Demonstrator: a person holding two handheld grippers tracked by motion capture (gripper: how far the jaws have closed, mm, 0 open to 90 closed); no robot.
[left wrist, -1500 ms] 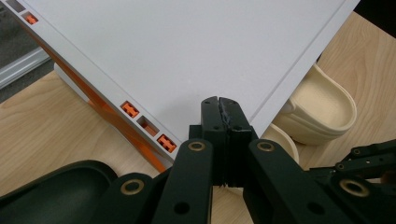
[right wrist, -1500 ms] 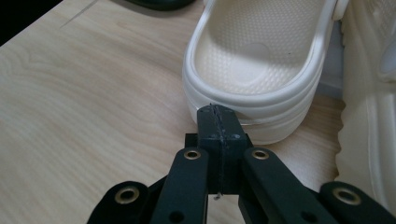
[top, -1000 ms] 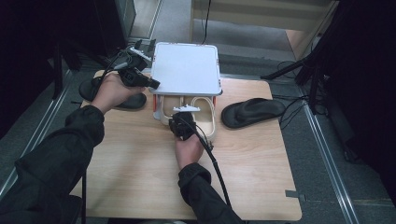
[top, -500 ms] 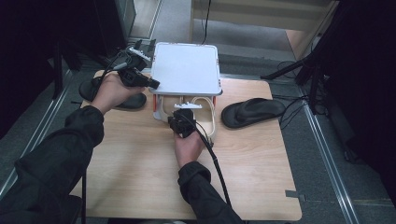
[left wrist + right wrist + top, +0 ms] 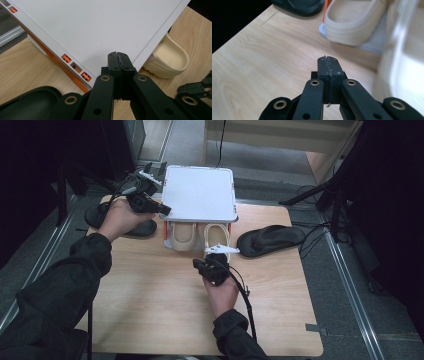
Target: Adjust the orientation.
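- Desk (image 5: 150, 310): wooden top; it carries a white lidded storage box, two beige clogs and two black sandals.
- Box lid (image 5: 199, 192): white, flat, lying on top of the box w/ orange latches (image 5: 67, 58) along its edge. Your left gripper (image 5: 150, 202) sits at the lid's left edge, jaws clenched w/ nothing between them, tips resting on or just over the lid's corner area (can't tell which).
- Box contents: two beige clogs under the lid, both sticking out of the front toward you. Left clog (image 5: 183, 236) and right clog (image 5: 218, 235) lie side by side, just about touching.
- Black sandals outside the box: one (image 5: 270, 240) right of the box on the desk, one (image 5: 117, 222) left of it, partly under your left hand.
- Right gripper (image 5: 212, 267): just in front of the right clog, near but apart from it; jaws clenched, empty.
- Step in hand, as I read it: working the clogs at the box front while your left steadies the lid.
- Next move prob. needs you to release the right jaws first, line up on the clog's rim, then clench; keep the left steady so the lid doesn't shift.
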